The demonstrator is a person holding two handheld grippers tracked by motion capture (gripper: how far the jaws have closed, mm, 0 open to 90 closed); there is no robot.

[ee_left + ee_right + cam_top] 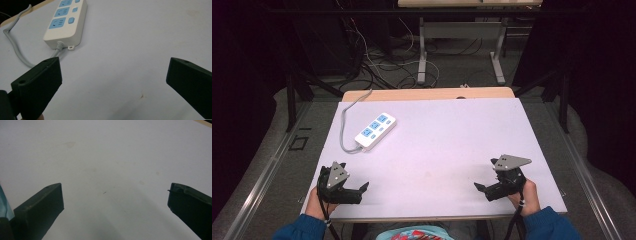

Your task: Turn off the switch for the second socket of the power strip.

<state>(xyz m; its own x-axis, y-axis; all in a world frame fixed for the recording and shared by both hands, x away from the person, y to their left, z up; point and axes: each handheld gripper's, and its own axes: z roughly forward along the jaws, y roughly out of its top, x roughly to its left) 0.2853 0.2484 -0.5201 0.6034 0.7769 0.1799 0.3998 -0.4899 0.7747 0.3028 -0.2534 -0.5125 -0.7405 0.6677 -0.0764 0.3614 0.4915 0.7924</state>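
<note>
Nothing looks started yet: the one white power strip [375, 131] lies untouched at the far left of the pale table [452, 150], its single grey cord [346, 125] trailing off the back edge. Three blue sockets show on it. Two grippers rest near the front edge, left gripper [357, 192] and right gripper [484, 190], both spread wide and empty, well apart from the strip.

No text, label, brand or number is legible anywhere, not even on the power strip [65, 24].
</note>
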